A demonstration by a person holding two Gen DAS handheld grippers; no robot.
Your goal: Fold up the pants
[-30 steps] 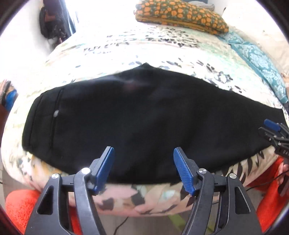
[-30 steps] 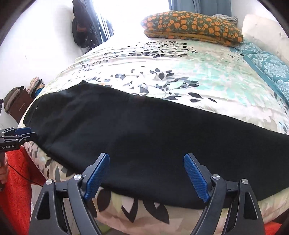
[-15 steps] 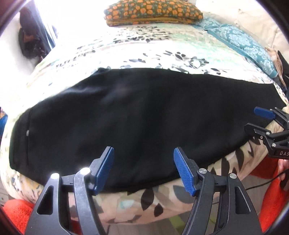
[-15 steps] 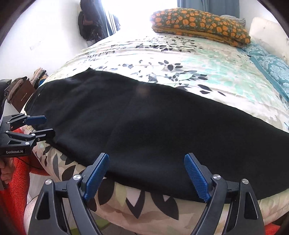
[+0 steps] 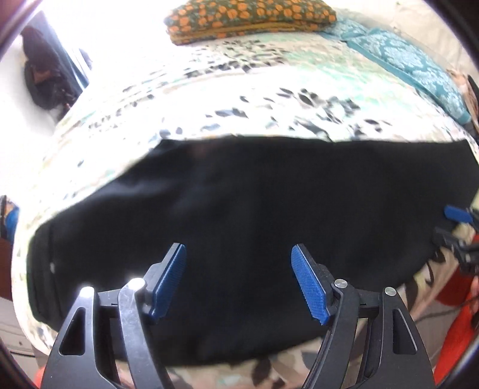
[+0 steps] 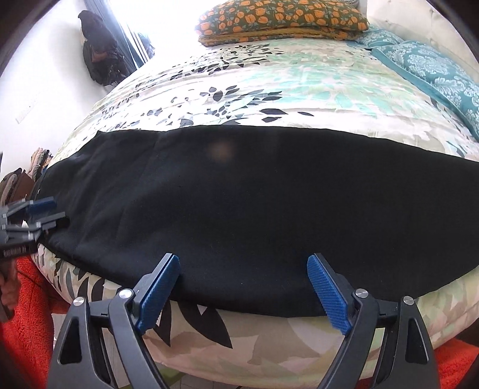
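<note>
Black pants (image 5: 239,215) lie flat along the near edge of the bed, folded lengthwise, waistband at the left (image 5: 45,269). They also fill the right wrist view (image 6: 254,203). My left gripper (image 5: 238,278) is open and empty, hovering over the pants' near edge. My right gripper (image 6: 242,287) is open and empty, just above the pants' near hem. Each gripper shows at the side of the other's view: the right gripper (image 5: 458,227) and the left gripper (image 6: 36,215), both open.
The bed has a floral quilt (image 6: 269,89). An orange-flowered pillow (image 6: 281,18) and a teal pillow (image 6: 434,68) lie at the far end. Dark bags (image 6: 98,57) hang at the wall. An orange rug (image 6: 27,314) lies on the floor.
Both grippers have moved forward and closer to the pants' near edge, staying open. The views have swung so that the pants lie more level across the frames.
</note>
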